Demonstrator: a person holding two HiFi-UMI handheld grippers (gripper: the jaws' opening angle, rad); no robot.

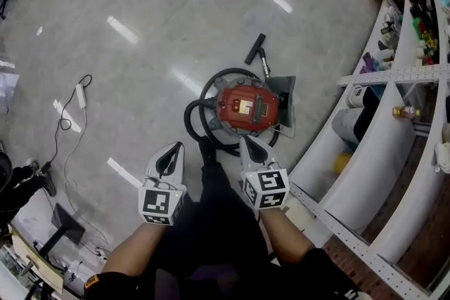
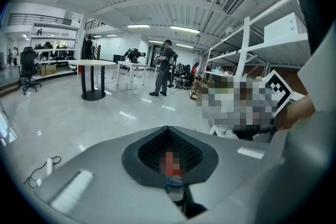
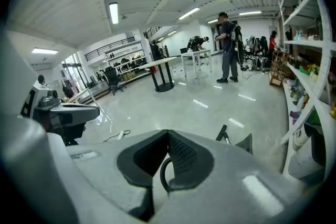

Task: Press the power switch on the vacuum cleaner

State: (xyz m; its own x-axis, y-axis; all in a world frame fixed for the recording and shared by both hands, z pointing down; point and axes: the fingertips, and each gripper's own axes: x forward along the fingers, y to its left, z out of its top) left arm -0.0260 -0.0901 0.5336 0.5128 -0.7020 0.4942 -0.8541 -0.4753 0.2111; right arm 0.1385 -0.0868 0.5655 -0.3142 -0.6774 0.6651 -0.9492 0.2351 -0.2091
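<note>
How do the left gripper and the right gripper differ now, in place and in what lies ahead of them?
The right gripper reaches nearer to the red vacuum cleaner than the left gripper. The right gripper's tips end just short of its red body; the left gripper's tips end over the floor beside the black hose. Both have their jaws together and hold nothing.

Hose (image 1: 193, 112) around vacuum cleaner (image 1: 246, 107); shelving (image 1: 383, 130) right
</note>
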